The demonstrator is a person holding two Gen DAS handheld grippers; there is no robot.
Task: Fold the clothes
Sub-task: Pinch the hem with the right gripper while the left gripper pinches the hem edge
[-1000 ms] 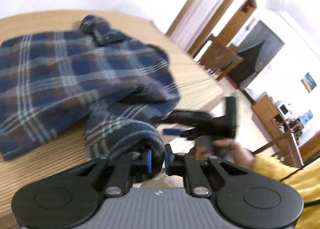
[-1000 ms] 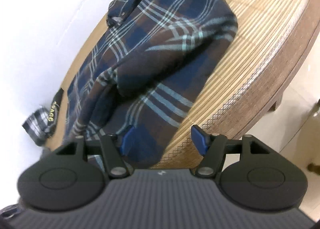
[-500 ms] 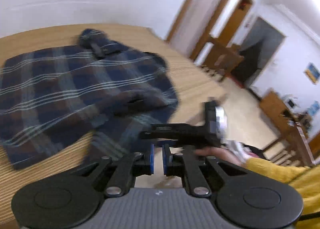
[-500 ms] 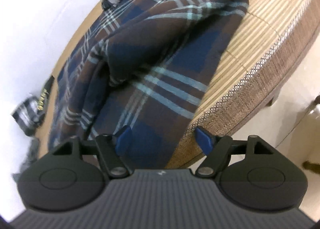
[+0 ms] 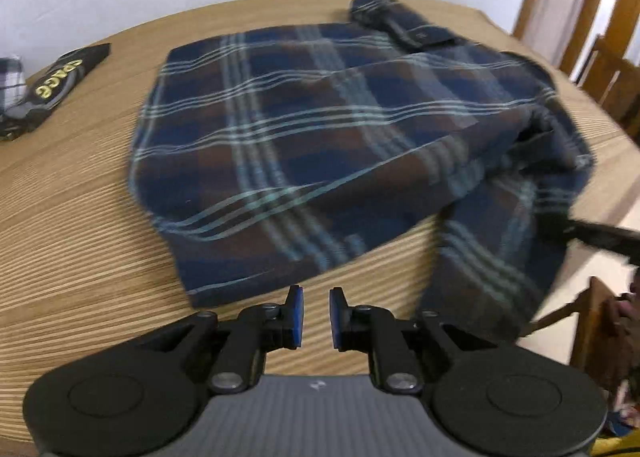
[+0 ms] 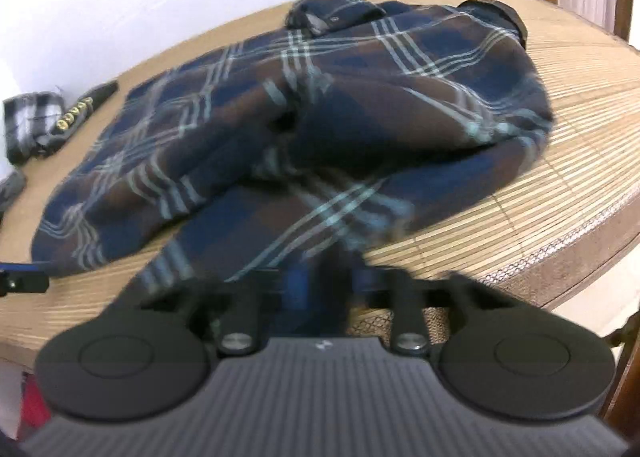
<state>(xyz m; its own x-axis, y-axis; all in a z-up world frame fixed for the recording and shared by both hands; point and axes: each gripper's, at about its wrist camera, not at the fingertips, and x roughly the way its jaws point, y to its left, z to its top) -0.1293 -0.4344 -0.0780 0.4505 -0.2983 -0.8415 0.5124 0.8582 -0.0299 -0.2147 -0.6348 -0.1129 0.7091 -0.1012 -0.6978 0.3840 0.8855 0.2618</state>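
Plaid shirt lies spread on the bamboo-mat table, one part trailing over the near edge. Left gripper hovers just before the hem, jaws opening, nothing between them. Right gripper, blurred, appears clenched on the trailing fabric at the table edge. A black garment with yellow lettering lies well apart.

Shirt on mat
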